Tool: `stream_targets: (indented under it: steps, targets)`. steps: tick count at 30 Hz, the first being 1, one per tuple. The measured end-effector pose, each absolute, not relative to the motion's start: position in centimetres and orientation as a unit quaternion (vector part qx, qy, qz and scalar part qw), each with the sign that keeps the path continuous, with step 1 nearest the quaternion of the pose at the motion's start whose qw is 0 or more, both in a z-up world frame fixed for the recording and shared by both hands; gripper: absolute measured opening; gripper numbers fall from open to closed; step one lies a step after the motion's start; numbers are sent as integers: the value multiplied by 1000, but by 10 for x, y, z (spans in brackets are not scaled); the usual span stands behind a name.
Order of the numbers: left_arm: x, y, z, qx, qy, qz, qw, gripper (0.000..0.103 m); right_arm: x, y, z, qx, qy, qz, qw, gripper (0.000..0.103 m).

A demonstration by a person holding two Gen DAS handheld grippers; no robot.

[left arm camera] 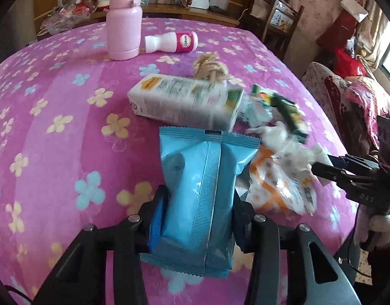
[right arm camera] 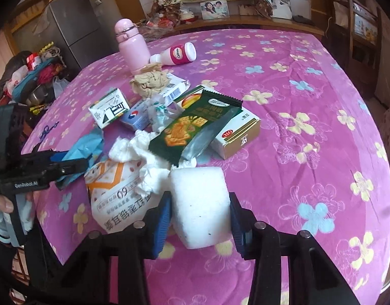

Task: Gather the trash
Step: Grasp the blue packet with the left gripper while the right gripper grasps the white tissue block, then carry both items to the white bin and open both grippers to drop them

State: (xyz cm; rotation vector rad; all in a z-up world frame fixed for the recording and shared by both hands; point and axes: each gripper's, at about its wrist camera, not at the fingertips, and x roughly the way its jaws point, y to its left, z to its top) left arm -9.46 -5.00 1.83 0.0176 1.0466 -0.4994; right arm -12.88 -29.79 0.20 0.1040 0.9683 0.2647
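My left gripper (left arm camera: pixel 197 211) is shut on a light blue snack wrapper (left arm camera: pixel 202 178), held just above the table beside the trash pile; it also shows in the right wrist view (right arm camera: pixel 85 145). My right gripper (right arm camera: pixel 200 213) is shut on a white foam block (right arm camera: pixel 200 203). The pile holds a white and orange bag (right arm camera: pixel 116 193), crumpled tissue (right arm camera: pixel 134 147), a dark green cracker wrapper (right arm camera: pixel 192 124), a gold and white medicine box (right arm camera: pixel 238 132), a green and white box (right arm camera: pixel 110 109) and a long white carton (left arm camera: pixel 184 101).
A pink flask (left arm camera: pixel 124 23) stands at the far side of the table, a small white and pink bottle (left arm camera: pixel 174 42) lies beside it. A tan fabric wad (right arm camera: pixel 149 80) sits behind the pile. The purple floral cloth (left arm camera: pixel 55 127) covers the table. Chairs and clutter surround it.
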Motion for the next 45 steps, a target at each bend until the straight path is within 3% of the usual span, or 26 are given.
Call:
stream_targets:
  steps: [12, 45]
  targets:
    - [-135, -84, 72, 14, 440, -260, 860, 47, -169, -316, 45, 75, 418, 133, 896, 43]
    - [-164, -316, 76, 79, 397, -341, 848, 47, -232, -467, 69, 102, 372, -53, 921, 46]
